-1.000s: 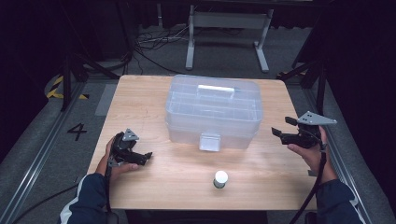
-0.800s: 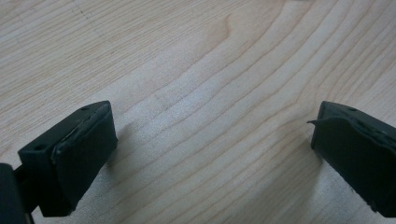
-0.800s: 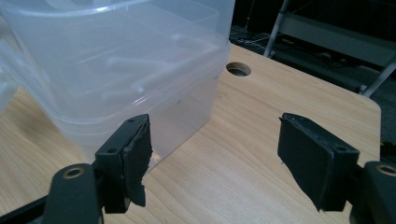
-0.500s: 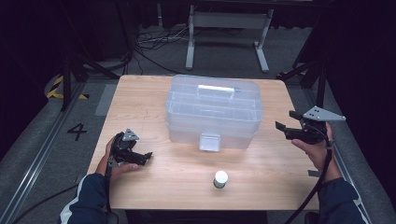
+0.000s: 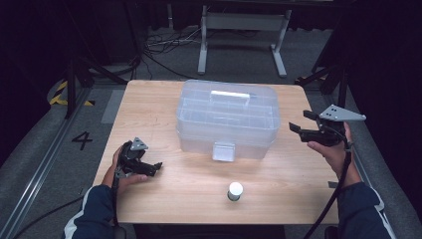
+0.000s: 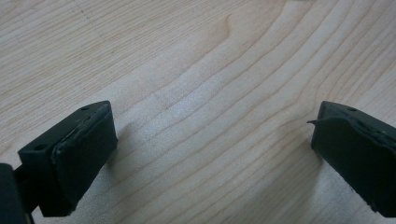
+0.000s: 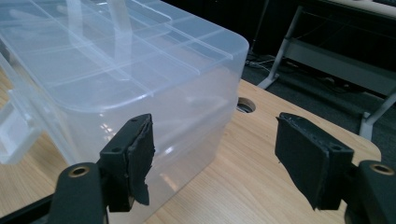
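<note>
A pale wooden table (image 5: 164, 99) with fine, wavy grain carries one clear plastic storage box (image 5: 226, 119), rectangular with rounded corners, a flat white handle on its lid and a frosted latch on its front (divider lines show through the lid). It sits at the middle of the table, nearer the far edge. One small white-capped jar (image 5: 235, 190) stands near the front edge. Two black grippers with matte rubbery pads are present. The right gripper (image 7: 212, 156), raised just beside the box's right end, has its jaws spread around nothing. The left gripper (image 6: 210, 154) rests near the front left corner, jaws spread over bare wood.
</note>
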A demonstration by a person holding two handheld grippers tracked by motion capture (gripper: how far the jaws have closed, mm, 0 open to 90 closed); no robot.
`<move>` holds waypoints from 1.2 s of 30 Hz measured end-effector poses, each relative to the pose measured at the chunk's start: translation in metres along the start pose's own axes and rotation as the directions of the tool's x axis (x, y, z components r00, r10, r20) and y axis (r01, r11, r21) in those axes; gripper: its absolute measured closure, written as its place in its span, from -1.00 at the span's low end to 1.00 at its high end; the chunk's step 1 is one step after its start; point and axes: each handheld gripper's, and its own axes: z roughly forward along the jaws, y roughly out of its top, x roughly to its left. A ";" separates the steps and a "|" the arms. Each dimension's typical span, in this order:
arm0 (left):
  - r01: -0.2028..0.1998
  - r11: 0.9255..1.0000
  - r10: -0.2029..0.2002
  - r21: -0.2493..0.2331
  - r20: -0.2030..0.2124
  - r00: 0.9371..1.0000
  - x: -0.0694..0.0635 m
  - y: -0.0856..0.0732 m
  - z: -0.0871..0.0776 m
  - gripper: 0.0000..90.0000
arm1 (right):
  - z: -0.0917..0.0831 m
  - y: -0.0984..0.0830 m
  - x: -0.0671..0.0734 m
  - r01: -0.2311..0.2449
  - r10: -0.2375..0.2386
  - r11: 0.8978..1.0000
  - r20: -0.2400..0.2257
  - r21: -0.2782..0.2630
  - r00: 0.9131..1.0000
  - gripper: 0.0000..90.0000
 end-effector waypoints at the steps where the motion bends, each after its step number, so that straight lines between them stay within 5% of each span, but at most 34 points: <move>1: 0.000 1.000 0.000 0.000 0.000 1.000 0.000 0.000 0.000 -0.99 | 0.001 0.001 0.000 0.005 -0.005 1.000 -0.001 0.000 1.000 -0.36; 10: 0.000 1.000 0.000 0.000 0.000 1.000 0.000 0.000 0.000 -0.99 | 0.009 0.013 0.003 0.006 -0.006 1.000 -0.018 -0.002 1.000 -0.36; 36: 0.000 1.000 0.000 0.000 0.000 1.000 0.000 0.000 0.000 -0.99 | 0.053 0.070 0.031 0.128 -0.125 0.992 -0.094 0.022 0.988 -0.25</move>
